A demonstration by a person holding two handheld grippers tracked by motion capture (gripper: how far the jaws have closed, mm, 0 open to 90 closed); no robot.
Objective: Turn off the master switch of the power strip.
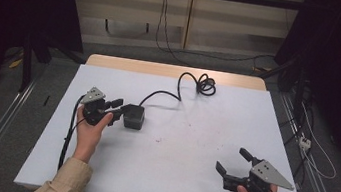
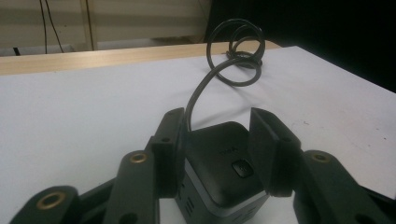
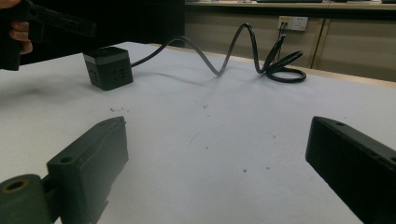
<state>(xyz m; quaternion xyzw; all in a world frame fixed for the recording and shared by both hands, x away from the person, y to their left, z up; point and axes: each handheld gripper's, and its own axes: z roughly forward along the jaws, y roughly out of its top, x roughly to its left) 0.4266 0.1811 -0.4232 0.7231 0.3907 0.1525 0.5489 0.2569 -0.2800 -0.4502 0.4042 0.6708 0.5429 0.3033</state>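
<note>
A white surface (image 1: pixel 173 167) with a bare wooden strip along its far edge stands in a dim room; a pale wall with a socket and dark curtains lie behind. The black power cube (image 1: pixel 133 116) sits at about nine o'clock from the surface's middle, its cable (image 1: pixel 200 83) looping toward twelve. The left tool (image 1: pixel 117 111) has its jaws clamped against the cube's two sides. The right tool (image 1: pixel 232 164), near five o'clock, rests with jaws wide apart over bare surface.
</note>
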